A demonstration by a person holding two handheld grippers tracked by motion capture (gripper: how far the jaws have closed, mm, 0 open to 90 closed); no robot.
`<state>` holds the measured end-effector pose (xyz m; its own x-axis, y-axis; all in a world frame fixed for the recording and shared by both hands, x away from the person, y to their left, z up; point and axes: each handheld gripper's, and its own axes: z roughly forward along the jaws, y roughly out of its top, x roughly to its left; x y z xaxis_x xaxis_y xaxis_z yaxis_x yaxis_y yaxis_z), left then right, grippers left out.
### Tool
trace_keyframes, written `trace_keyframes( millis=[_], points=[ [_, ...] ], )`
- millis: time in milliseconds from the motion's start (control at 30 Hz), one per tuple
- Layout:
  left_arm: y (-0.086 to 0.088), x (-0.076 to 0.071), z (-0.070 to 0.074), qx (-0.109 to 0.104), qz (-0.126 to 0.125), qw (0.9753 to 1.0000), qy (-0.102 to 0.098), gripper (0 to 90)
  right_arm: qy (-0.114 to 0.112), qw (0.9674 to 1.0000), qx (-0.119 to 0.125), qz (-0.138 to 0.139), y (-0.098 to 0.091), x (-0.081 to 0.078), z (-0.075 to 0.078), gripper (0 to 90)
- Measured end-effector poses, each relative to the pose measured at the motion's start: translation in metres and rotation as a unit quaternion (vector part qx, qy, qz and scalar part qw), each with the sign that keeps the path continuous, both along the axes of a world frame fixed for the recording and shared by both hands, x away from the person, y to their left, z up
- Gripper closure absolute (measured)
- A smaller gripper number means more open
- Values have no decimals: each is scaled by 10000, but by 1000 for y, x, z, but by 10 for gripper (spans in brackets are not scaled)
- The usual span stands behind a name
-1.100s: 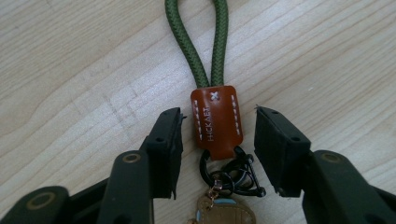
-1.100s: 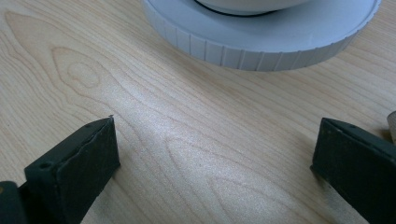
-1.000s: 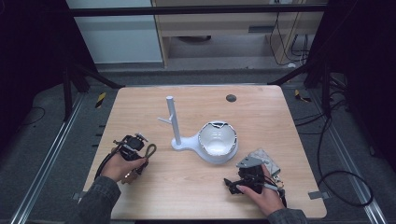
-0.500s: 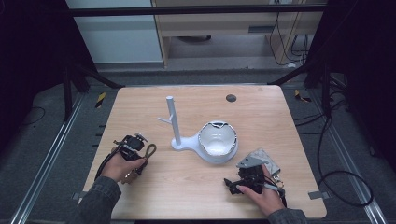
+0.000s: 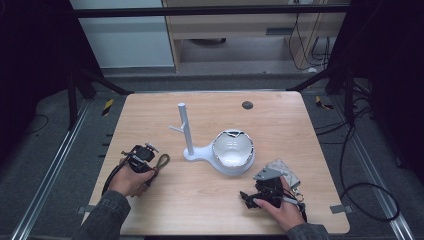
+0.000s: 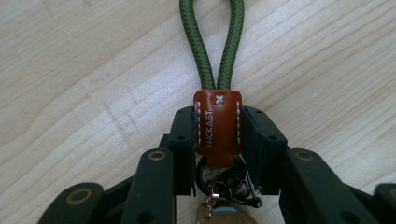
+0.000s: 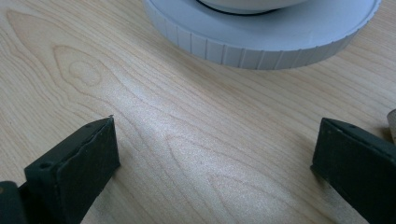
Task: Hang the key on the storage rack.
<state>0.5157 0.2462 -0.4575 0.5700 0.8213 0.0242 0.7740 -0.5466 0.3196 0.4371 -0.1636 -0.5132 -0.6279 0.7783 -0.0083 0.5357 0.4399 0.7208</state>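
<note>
Wooden table [image 5: 210, 200], seen from above. Ahead and to the left of your right gripper [image 5: 250, 196] stands the white stand [image 5: 220, 159], its round base [image 7: 261, 37] near that gripper's jaws, which are spread wide over bare wood. Your left gripper [image 6: 218, 140] has just been closing and now clamps the brown leather tab [image 6: 218, 126] of the key strap; its green cord loop [image 6: 213, 42] lies flat on the table straight ahead. Behind the tab hang black rings [image 6: 224, 184], possibly with a key.
</note>
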Motion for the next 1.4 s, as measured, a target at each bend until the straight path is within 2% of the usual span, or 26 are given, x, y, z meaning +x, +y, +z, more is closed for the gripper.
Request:
trace_keyframes(
  millis=[67,133,267,300,333,367,400,433,467,500,600,633,667,733,767,800,833,867,900,933,1000,1100,1133,1300,1333,1400],
  points=[
    [5,-6,5,-205,24,9996,-198,657,-6,10000,-2,4,0,0,0,4],
    [6,-8,7,-280,39,9992,-291,657,1,10000,0,0,0,0,0,4],
    [15,-22,16,-706,129,9944,-772,658,-3,10000,-4,7,0,0,0,4],
    [15,-22,16,-706,129,9944,-772,658,-3,10000,-4,7,0,0,0,4],
    [19,-28,21,-889,145,9911,-977,659,-5,10000,1,10,0,0,0,3],
    [19,-28,21,-889,145,9911,-977,659,-5,10000,1,10,0,0,0,3],
    [22,-34,25,-1033,161,9874,-1187,659,-8,10000,6,18,0,1,0,2],
    [22,-34,25,-1033,161,9874,-1187,659,-8,10000,6,18,0,1,0,2],
    [24,-41,32,-1070,118,9834,-1460,660,9,10000,11,3,0,1,0,2],
    [24,-41,32,-1070,118,9834,-1460,660,9,10000,11,3,0,1,0,2],
    [26,-51,42,-1201,115,9765,-1788,661,25,10000,23,-5,0,1,0,2],
    [26,-51,42,-1201,115,9765,-1788,661,25,10000,23,-5,0,1,0,2],
    [25,-55,45,-1289,80,9732,-1902,661,28,10000,15,-15,0,1,0,2],
    [24,-58,49,-1338,48,9708,-1991,661,6,10000,0,2,0,2,0,2],
    [24,-58,49,-1338,48,9708,-1991,661,6,10000,0,2,0,2,0,2],
    [21,-61,51,-1448,34,9675,-2072,661,9,10000,22,-32,0,3,0,2],
    [21,-61,51,-1448,34,9675,-2072,662,9,10000,22,-32,0,3,0,2],
    [20,-62,53,-1490,23,9662,-2104,662,21,10000,20,-35,0,4,0,2],
    [19,-63,54,-1538,11,9647,-2136,661,8,10000,12,-39,0,4,0,2],
    [17,-66,56,-1630,-22,9619,-2193,661,11,10000,6,-43,-1,5,0,2],
    [14,-69,58,-1658,-49,9594,-2279,661,5,10000,27,-51,-1,5,0,2],
    [12,-73,61,-1686,-100,9576,-2334,661,4,10000,22,-57,-1,5,0,2],
    [10,-75,63,-1734,-125,9553,-2390,661,8,10000,27,-57,-1,5,0,2],
    [5,-81,67,-1737,-189,9529,-2480,662,3,10000,7,-47,-2,6,0,2],
    [3,-83,69,-1773,-200,9509,-2528,662,5,10000,10,-58,-2,6,0,2],
    [2,-85,71,-1806,-196,9497,-2551,662,3,10000,10,-61,-2,6,0,2]
  ],
)
